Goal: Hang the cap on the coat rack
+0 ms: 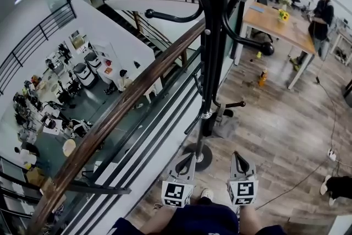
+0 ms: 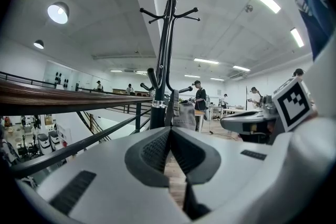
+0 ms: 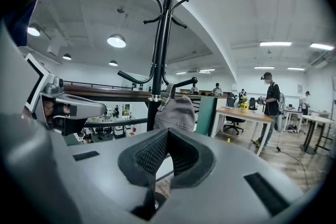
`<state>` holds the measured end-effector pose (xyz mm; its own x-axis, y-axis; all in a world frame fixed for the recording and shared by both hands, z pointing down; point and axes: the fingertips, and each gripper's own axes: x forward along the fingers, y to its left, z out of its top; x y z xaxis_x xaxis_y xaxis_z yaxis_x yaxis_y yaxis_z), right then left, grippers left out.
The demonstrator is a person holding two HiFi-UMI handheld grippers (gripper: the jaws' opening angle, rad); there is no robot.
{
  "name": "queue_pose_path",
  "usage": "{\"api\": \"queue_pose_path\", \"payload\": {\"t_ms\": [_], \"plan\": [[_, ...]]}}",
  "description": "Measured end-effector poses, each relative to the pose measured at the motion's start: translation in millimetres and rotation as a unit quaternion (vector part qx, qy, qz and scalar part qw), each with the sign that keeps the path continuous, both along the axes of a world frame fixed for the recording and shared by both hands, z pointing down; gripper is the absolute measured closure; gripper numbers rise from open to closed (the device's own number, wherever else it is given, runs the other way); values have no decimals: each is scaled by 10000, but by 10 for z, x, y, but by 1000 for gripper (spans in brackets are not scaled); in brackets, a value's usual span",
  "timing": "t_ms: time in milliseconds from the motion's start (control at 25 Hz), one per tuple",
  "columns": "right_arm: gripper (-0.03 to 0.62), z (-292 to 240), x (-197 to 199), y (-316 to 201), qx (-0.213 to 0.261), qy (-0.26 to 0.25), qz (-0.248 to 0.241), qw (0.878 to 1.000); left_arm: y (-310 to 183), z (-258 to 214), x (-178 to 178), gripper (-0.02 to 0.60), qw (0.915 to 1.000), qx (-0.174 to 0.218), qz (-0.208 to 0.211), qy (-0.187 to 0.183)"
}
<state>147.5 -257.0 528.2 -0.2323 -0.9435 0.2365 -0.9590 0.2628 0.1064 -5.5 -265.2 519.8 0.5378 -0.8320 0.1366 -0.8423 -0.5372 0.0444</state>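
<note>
Through the head camera I saw the left gripper (image 1: 188,158) and the right gripper (image 1: 238,158) side by side at the bottom of the picture, both aimed at the coat rack (image 1: 212,47). In its own view, the left gripper's jaws were clenched tip to tip with nothing between them. The right gripper's view showed the same: pads pressed together and empty. Neither gripper touched the rack.

The cap (image 3: 176,113), a grey one, hung from one of the rack's lower hooks, close against the black pole. It drooped below the hook and sat just above the closed jaws in the right gripper view. It was apart from both grippers. The upper hooks that I could see were bare.

The rack's round base (image 1: 201,158) stood on the wooden floor (image 1: 275,135), just beside a railing with a brown handrail (image 1: 126,102). Past the railing I could look down onto a lower level crowded with equipment.

Off to the right stood a wooden tabletop (image 1: 272,25) carrying yellow flowers (image 1: 283,15), with a person (image 1: 320,14) beside it. An orange bottle (image 1: 263,77) sat on the floor near a table leg.
</note>
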Motion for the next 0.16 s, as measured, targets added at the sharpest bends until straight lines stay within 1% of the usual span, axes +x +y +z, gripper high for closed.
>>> {"api": "queue_pose_path", "payload": {"t_ms": [160], "plan": [[586, -46, -12, 8, -92, 70, 19, 9999, 0, 25, -1, 578, 10000, -28, 2, -4]]}}
